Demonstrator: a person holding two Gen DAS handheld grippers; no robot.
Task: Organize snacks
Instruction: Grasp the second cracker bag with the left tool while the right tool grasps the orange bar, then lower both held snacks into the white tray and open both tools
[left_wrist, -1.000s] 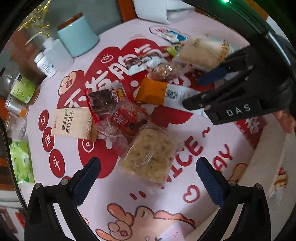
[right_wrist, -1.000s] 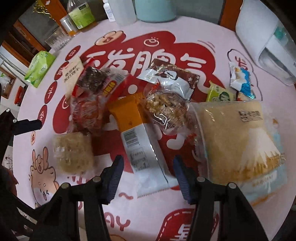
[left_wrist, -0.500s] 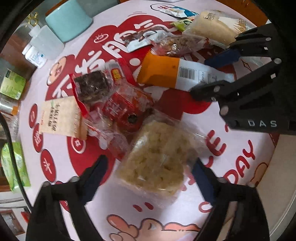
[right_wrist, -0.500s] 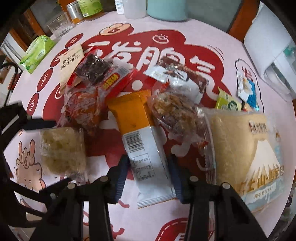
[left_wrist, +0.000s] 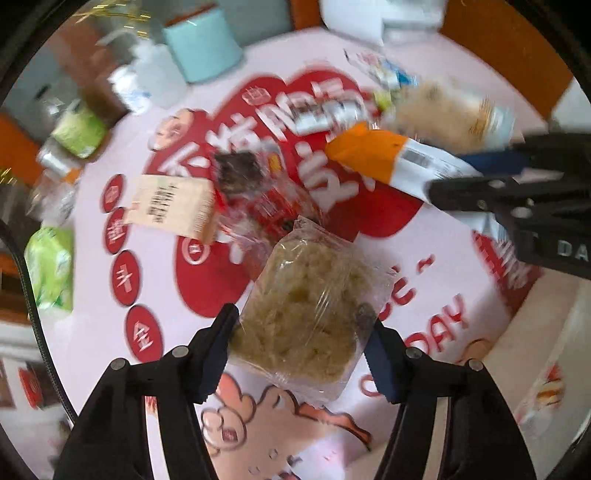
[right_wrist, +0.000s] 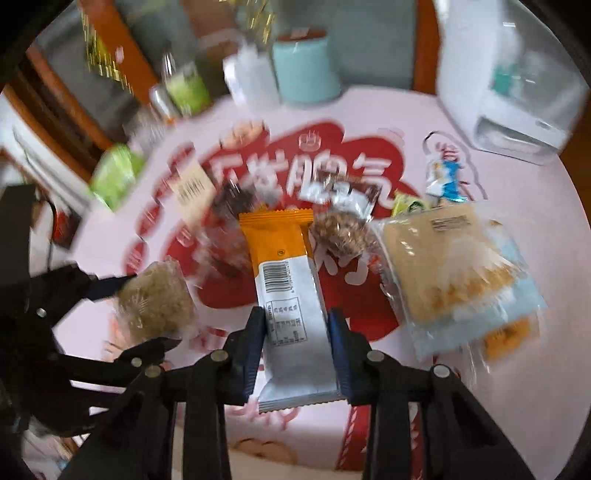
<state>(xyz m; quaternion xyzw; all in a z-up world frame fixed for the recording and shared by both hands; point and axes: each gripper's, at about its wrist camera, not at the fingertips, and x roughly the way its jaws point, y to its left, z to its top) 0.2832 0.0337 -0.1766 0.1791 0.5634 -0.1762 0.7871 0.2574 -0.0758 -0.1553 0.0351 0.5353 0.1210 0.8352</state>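
My left gripper (left_wrist: 299, 347) is closing its jaws on a clear-wrapped puffed rice cake (left_wrist: 306, 295), and both blue pads press its sides near the lower end. The right wrist view shows that cake (right_wrist: 155, 299) at the left, raised off the table. The jaws of my right gripper (right_wrist: 297, 343) are closing on the white end of an orange-and-white snack bar (right_wrist: 280, 251), which is tilted up off the table. In the left wrist view the bar (left_wrist: 376, 155) sticks out of the right gripper (left_wrist: 465, 177).
On the pink-and-red tablecloth (left_wrist: 424, 314) lie a cracker pack (left_wrist: 173, 203), a dark brownie pack (left_wrist: 236, 173), a nut cluster (right_wrist: 343, 232) and a large bread pack (right_wrist: 443, 266). A teal cup (right_wrist: 304, 70), bottles and a white box (right_wrist: 509, 92) line the far edge.
Both grippers have narrowed from wide open onto their packs. The rice cake and the orange-and-white bar have come up off the table, and the views are now blurred by motion.
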